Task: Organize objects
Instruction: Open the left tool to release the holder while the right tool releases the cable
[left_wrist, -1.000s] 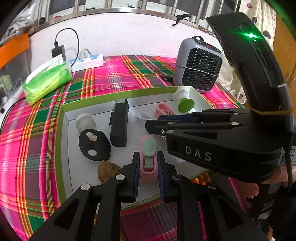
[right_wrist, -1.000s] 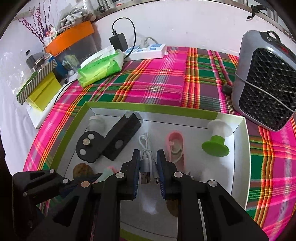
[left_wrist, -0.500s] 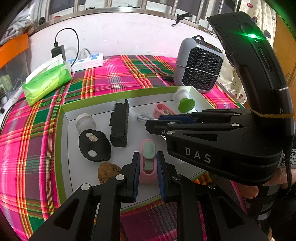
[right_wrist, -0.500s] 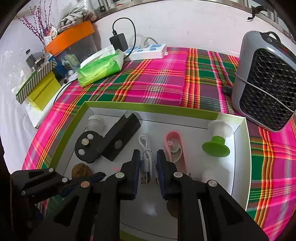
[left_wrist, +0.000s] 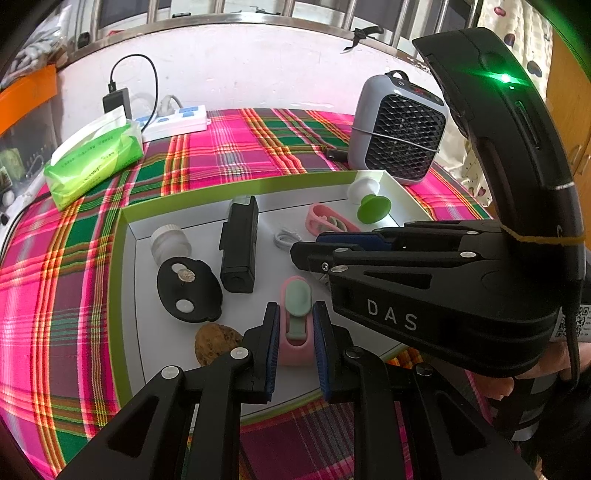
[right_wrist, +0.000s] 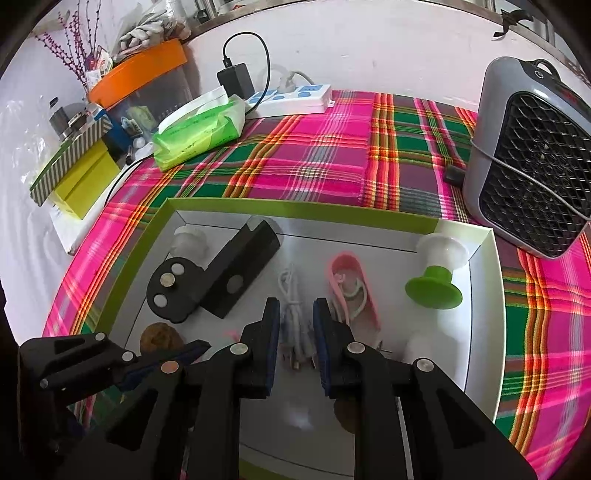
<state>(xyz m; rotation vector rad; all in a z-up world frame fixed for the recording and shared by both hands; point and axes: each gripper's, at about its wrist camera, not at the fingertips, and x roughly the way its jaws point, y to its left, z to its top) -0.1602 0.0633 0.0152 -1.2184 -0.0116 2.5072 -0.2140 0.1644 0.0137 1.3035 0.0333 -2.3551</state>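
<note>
A white tray with a green rim (left_wrist: 122, 280) (right_wrist: 484, 295) lies on the plaid cloth. My left gripper (left_wrist: 294, 308) has a pink case with a mint clip (left_wrist: 295, 295) between its pads, low in the tray's near part. Its jaws are opening, though the pads still touch the case. My right gripper (right_wrist: 295, 304) is shut on a bundled white cable (right_wrist: 291, 291) over the tray's middle; the loop sticks out past the tips. The right gripper (left_wrist: 299, 254) crosses the left wrist view from the right. The left gripper (right_wrist: 203, 347) shows at the lower left of the right wrist view.
The tray also holds a black oval piece (left_wrist: 188, 291), a black box (left_wrist: 240, 247), a small white jar (left_wrist: 170, 242), a brown nut (left_wrist: 216, 341), a pink clip (right_wrist: 351, 291) and a green-footed stand (right_wrist: 436, 284). Behind it stand a grey heater (right_wrist: 535, 155), a tissue pack (left_wrist: 96, 158) and a power strip (right_wrist: 295, 98).
</note>
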